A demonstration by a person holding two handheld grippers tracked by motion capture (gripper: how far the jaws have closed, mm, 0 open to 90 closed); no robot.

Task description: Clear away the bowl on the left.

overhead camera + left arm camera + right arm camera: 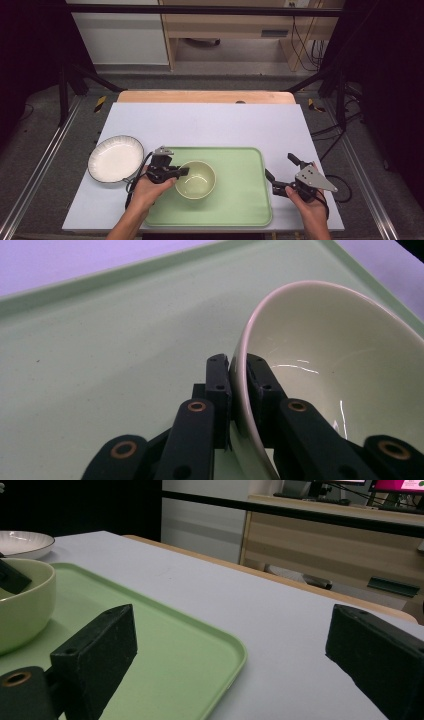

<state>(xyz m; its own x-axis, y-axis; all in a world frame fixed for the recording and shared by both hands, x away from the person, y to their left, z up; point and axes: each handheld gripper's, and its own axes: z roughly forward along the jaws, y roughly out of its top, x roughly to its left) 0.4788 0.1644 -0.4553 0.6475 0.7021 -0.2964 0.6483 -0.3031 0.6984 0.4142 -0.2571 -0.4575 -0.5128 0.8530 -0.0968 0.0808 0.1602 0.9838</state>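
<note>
The bowl (195, 179) sits in the left half of the green tray (240, 200), at the near middle of the worktop (215, 125). The left hand-held gripper (181, 171) is clamped on the bowl's left rim, 1 jaw inside the wall and 1 outside. The white plate (115, 158) lies on the worktop just left of the tray. The right hand-held gripper (281, 175) hovers off the tray's right edge with its 2 jaws spread wide and nothing between them.

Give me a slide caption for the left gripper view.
Left tongs clamped on the rim of a pale green bowl that sits on a green tray.
</note>
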